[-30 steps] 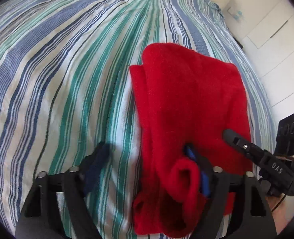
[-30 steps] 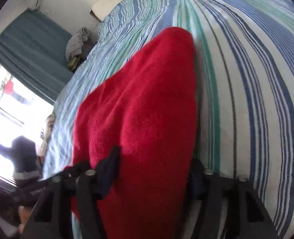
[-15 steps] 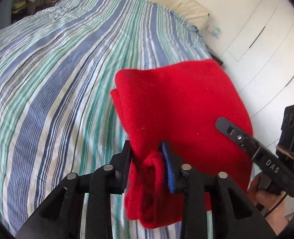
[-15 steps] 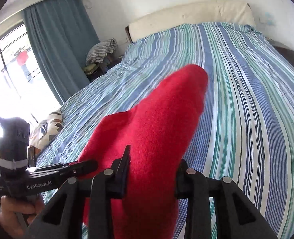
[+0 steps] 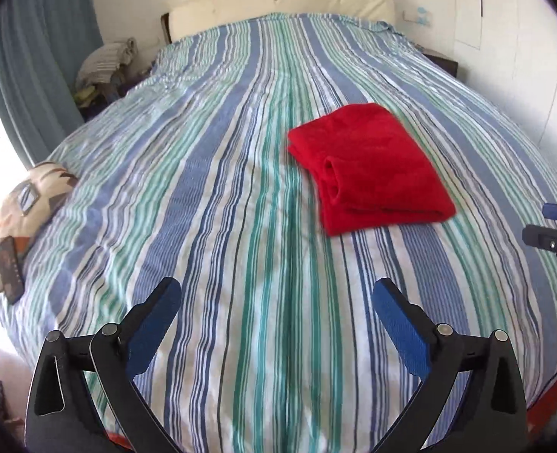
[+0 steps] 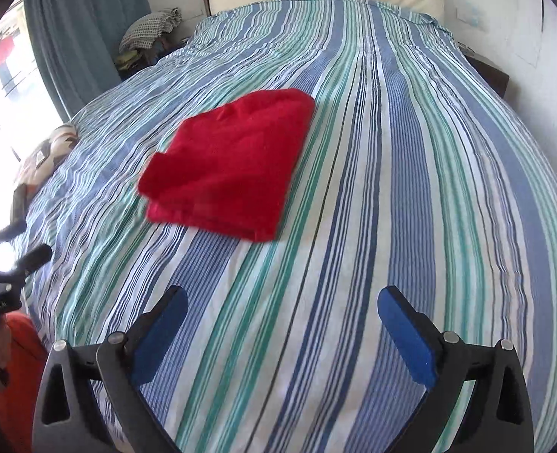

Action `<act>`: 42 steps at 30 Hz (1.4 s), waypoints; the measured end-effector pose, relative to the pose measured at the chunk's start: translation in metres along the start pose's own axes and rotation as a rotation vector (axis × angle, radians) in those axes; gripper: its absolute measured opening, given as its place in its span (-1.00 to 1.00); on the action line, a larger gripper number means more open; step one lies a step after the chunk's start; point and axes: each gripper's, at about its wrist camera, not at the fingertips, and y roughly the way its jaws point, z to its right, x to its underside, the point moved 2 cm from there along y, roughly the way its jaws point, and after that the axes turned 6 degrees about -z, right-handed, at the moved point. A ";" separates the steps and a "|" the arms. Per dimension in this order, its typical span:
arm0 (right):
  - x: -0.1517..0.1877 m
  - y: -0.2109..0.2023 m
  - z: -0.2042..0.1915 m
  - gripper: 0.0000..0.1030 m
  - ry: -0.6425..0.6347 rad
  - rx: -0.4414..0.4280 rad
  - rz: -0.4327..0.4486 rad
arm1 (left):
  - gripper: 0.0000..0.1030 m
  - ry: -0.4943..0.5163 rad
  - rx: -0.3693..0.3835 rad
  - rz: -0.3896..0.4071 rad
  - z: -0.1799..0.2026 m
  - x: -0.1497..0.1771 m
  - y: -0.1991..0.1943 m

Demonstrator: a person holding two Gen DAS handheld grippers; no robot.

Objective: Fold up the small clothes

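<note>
A folded red garment [image 5: 369, 166] lies flat on the striped bed [image 5: 222, 188], to the right of its middle; the right wrist view shows the red garment [image 6: 229, 162] left of centre. My left gripper [image 5: 278, 290] hangs above the bed's near part, well short of the garment, its jaws opening wide with nothing between them. My right gripper [image 6: 283, 296] is likewise back from the garment, jaws opening, nothing between the blue pads [image 6: 406, 336]. Each view catches the other gripper at its edge: the right gripper [image 5: 554, 234], the left gripper [image 6: 10, 260].
A patterned cushion [image 5: 48, 185] with a phone [image 5: 10, 268] on it lies at the bed's left edge. Folded clothes [image 5: 105, 60] are piled beside the cream headboard [image 5: 278, 3]. A blue curtain [image 5: 40, 45] hangs at left, white cupboard doors [image 5: 512, 37] at right. Orange cloth [image 6: 18, 347] shows below the bed.
Both grippers let go of the red garment, opened wide and pulled back and up. The garment now lies folded on the bed, far ahead of the fingers.
</note>
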 end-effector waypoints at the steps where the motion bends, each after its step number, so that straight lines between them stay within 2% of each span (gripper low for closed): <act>1: 0.015 -0.012 -0.001 0.95 -0.004 0.003 0.001 | 0.98 0.003 -0.026 0.003 0.004 0.005 -0.015; 5: 0.050 -0.060 -0.007 0.98 -0.021 0.006 0.009 | 0.98 0.009 -0.003 0.052 0.017 0.014 -0.061; 9: 0.068 -0.103 -0.018 0.99 -0.050 0.020 0.036 | 0.98 0.003 -0.041 0.069 0.015 0.021 -0.088; 16: 0.078 -0.152 -0.045 0.99 -0.077 0.033 0.080 | 0.98 -0.059 -0.061 -0.039 0.007 0.036 -0.113; 18: 0.083 -0.159 -0.054 0.99 -0.084 0.045 0.083 | 0.98 -0.065 -0.068 -0.055 0.009 0.042 -0.120; 21: 0.092 -0.165 -0.065 0.99 -0.084 0.017 0.058 | 0.98 -0.042 -0.063 -0.072 0.013 0.051 -0.130; 25: 0.107 -0.172 -0.077 0.99 -0.085 0.014 0.042 | 0.98 -0.009 -0.034 -0.080 0.020 0.057 -0.144; 30: 0.116 -0.170 -0.084 0.99 -0.097 0.029 0.014 | 0.98 0.008 -0.006 -0.042 0.023 0.056 -0.159; 35: 0.119 -0.177 -0.078 0.99 -0.059 0.033 0.009 | 0.98 0.022 -0.048 -0.046 0.027 0.059 -0.158; 42: 0.118 -0.199 -0.079 0.99 -0.063 0.044 0.019 | 0.99 -0.013 -0.035 -0.071 0.024 0.059 -0.154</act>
